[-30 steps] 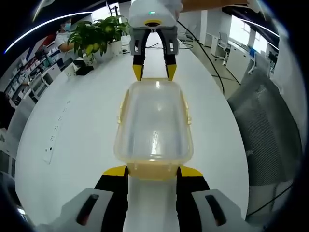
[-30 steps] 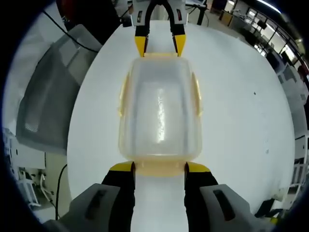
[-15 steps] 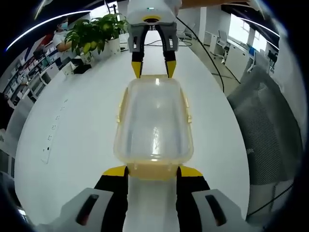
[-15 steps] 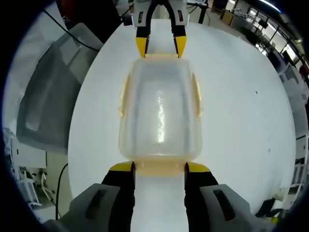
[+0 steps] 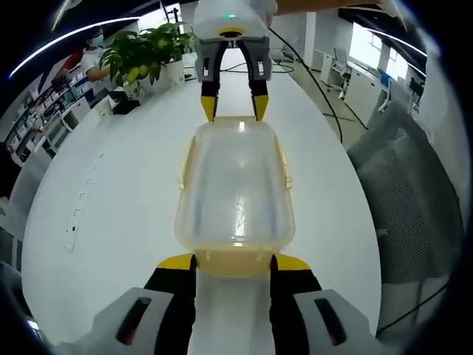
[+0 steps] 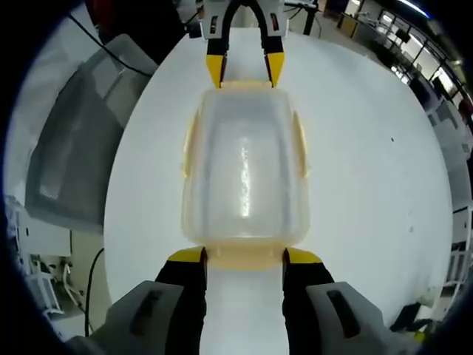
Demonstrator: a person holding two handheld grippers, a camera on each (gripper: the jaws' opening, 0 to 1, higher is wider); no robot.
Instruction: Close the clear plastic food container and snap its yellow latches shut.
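Note:
The clear plastic container (image 5: 235,185) lies on the white table (image 5: 111,185) with its lid on and yellow side latches (image 5: 284,166) along its long edges. My left gripper (image 5: 233,262) stands open at its near end, its yellow-tipped jaws flanking the yellow end latch (image 5: 233,259). My right gripper (image 5: 230,109) stands open at the far end, tips at the rim. In the right gripper view the same container (image 6: 244,170) lies between my right gripper (image 6: 244,257) at its near end latch (image 6: 244,257) and my left gripper (image 6: 244,72) at the far end.
A potted plant (image 5: 144,52) and a person (image 5: 92,48) are at the table's far left. A grey mesh chair (image 5: 410,192) stands beside the table, also the mesh chair (image 6: 66,148). Socket plates (image 5: 77,222) are set into the table top. A black cable (image 5: 318,81) trails off.

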